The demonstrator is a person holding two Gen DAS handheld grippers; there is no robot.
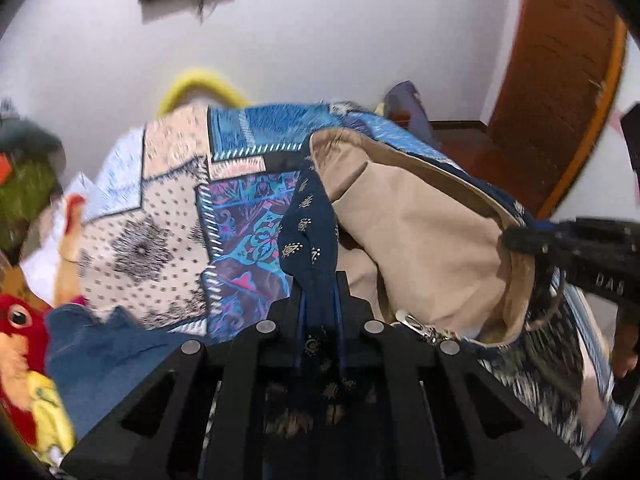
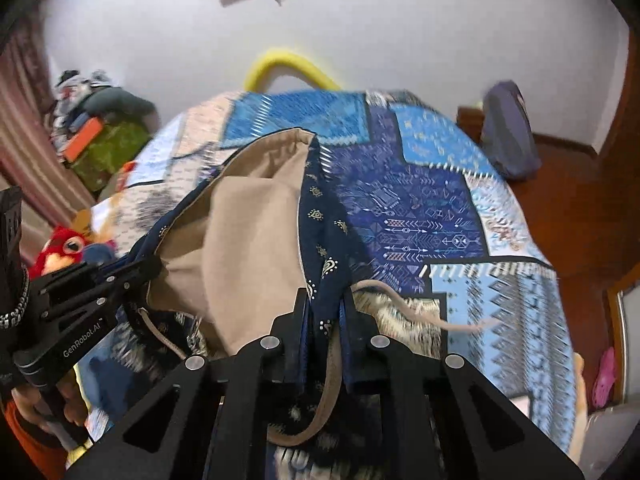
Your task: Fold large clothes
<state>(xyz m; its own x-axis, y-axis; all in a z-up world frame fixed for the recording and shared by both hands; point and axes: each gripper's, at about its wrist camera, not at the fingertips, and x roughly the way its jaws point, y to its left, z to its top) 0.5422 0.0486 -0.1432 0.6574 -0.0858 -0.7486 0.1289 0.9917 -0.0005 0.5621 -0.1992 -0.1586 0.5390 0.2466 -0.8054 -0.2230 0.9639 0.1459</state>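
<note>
A navy garment with small gold motifs and a beige lining (image 1: 424, 232) hangs stretched between my two grippers above the patchwork bedspread (image 1: 168, 216). My left gripper (image 1: 319, 280) is shut on one navy edge of the garment. My right gripper (image 2: 325, 300) is shut on the other navy edge (image 2: 320, 224), with a beige drawstring (image 2: 424, 312) trailing out to the right. The right gripper also shows at the right of the left wrist view (image 1: 516, 238). The left gripper shows at the left of the right wrist view (image 2: 152, 270).
The bed carries a blue and cream patchwork spread (image 2: 440, 208). Stuffed toys (image 1: 20, 328) and a blue denim piece (image 1: 104, 344) lie at its left. A yellow tube (image 2: 288, 68) leans on the white wall. A wooden door (image 1: 560, 80) stands at right, a dark bundle (image 2: 508, 132) beyond the bed.
</note>
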